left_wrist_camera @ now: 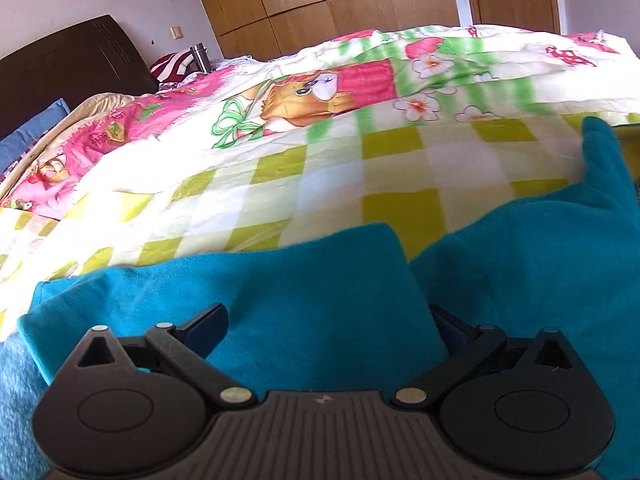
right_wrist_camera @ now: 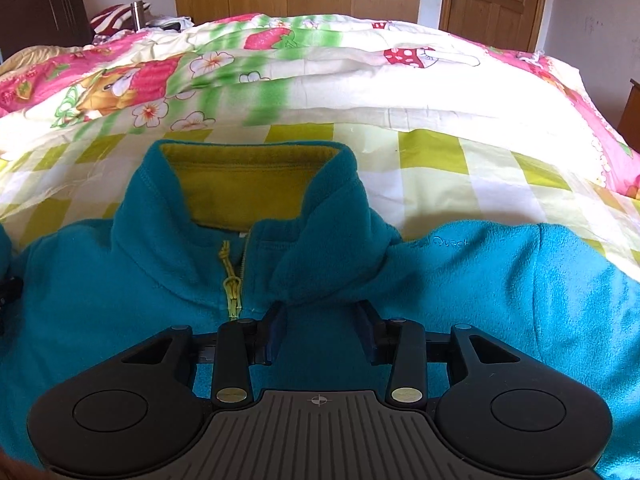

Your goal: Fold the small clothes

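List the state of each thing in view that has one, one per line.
Teal fleece: lying front-up on the bed, not fully folded.
Zip: closed partway, collar open.
Left gripper: open over the fleece.
Right gripper: open over the fleece.
Quilt: spread, rumpled.
Door: shut.

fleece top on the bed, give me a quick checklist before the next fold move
1. Teal fleece top lies front up on the checked bedsheet, collar away from the cameras: ok.
2. Left gripper open, fleece between its fingers: ok.
3. Right gripper open, a raised ridge of fleece between its fingers: ok.
4. Whether either gripper catches all layers or only the top one: cannot tell.
5. Front panel flat: not ok, it is bunched below the collar beside the zip pull.
6. Bedsheet beyond the collar free for the fold: ok.
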Demonstrator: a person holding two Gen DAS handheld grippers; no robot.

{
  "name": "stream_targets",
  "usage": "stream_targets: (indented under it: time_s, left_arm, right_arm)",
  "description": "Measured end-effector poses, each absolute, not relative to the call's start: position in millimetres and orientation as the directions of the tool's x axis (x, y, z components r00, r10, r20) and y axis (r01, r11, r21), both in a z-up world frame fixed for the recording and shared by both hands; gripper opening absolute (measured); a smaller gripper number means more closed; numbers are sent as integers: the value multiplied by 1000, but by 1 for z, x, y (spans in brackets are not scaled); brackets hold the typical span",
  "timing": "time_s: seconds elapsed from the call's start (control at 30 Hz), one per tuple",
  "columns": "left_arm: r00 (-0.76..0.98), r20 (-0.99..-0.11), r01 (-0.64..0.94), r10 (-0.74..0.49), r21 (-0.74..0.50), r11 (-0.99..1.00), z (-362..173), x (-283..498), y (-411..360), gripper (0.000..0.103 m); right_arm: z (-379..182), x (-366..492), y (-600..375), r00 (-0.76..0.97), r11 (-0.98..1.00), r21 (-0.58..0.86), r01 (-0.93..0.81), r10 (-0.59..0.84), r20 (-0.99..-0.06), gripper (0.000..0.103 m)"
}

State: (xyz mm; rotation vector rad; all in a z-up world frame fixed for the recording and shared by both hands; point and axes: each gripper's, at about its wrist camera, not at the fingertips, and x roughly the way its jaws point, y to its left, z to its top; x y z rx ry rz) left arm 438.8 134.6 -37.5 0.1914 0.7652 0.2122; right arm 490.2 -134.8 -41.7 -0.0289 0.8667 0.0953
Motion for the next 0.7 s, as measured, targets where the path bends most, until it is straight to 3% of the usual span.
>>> stream_targets:
  time_s: [0.27, 0.5, 0.6, 0.7]
  left_arm:
    - [678, -590, -225, 437, 400, 889, -39, 498, 167, 103]
    - [723, -576, -206, 382, 348, 915, -4, 452, 157, 103]
    - [695, -623, -147, 359, 366, 919, -15, 428, 145, 103]
    - [681, -632, -137, 369, 386, 912, -29, 421, 141, 103]
  right_arm:
    - [-39, 534, -114, 658, 997, 26, -67, 64, -750, 38]
    - [-11, 476, -128, 682, 996, 18, -90, 75, -727, 38]
    - [-25, 458, -134, 610, 994, 8, -107, 72, -789, 39]
    - [-26, 452, -129, 609, 990, -49, -135, 44, -792, 39]
